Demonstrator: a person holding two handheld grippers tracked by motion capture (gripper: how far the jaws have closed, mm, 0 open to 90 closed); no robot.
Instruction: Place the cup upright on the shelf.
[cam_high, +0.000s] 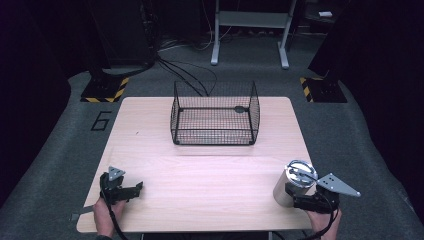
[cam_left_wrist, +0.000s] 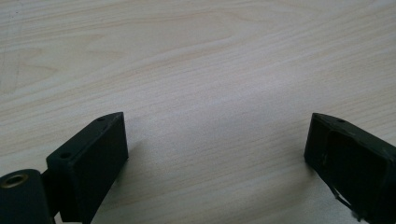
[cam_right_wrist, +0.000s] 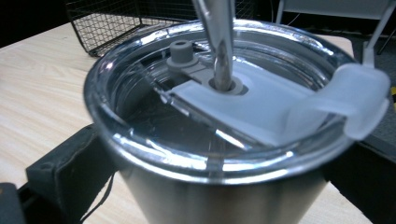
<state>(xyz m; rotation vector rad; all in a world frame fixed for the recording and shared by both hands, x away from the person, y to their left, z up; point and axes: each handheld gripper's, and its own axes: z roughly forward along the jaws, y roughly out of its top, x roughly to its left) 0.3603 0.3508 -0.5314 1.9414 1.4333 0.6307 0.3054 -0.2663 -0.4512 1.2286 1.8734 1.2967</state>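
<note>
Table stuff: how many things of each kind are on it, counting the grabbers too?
Metal cups with a lid and straw: 1, the cup, held between the right gripper jaws.
Black wire baskets: 1, the basket, at the table's far side.
Grippers: 2, counting the left gripper, open over bare wood.
Total: 4

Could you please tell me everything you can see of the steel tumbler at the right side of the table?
The tumbler looks like brushed stainless steel, tapering downward, capped by a clear plastic lid with a whitish flip tab and a grey plug. A metal straw rises through the lid's middle hole. It stands about upright near the table's front right corner, between the jaws of the right gripper, which are closed on its sides.
</note>
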